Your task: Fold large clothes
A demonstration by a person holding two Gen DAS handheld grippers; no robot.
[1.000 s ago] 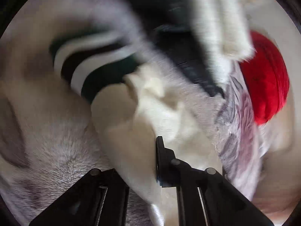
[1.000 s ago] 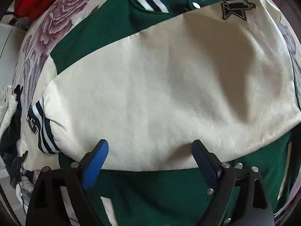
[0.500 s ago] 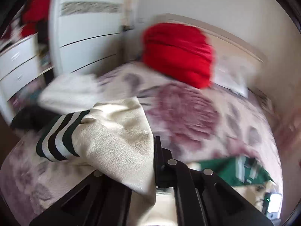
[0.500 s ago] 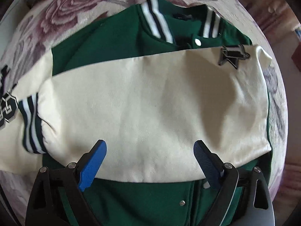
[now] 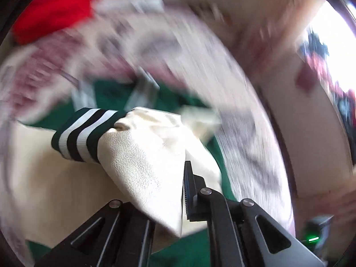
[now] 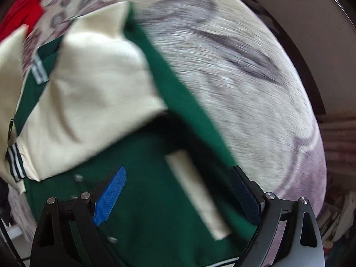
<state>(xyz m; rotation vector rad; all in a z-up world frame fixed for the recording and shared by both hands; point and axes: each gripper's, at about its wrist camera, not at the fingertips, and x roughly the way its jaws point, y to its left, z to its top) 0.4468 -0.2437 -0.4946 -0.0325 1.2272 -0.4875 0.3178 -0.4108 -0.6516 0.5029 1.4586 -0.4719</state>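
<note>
A green jacket (image 6: pixel 155 211) lies spread on the bed (image 6: pixel 255 89), near its right edge. The left gripper (image 5: pixel 178 195) pinches a cream sleeve (image 5: pixel 144 155) above the jacket, its striped cuff (image 5: pixel 82 133) pointing left. The right gripper (image 6: pixel 178 198) hangs spread and empty, right over the jacket's green body.

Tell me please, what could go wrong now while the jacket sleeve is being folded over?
1. The left gripper pinches only a small fold of the cream sleeve; it may slip out.
2. The right gripper hangs open over the green jacket body, so nothing pins it; it could shift.
</note>
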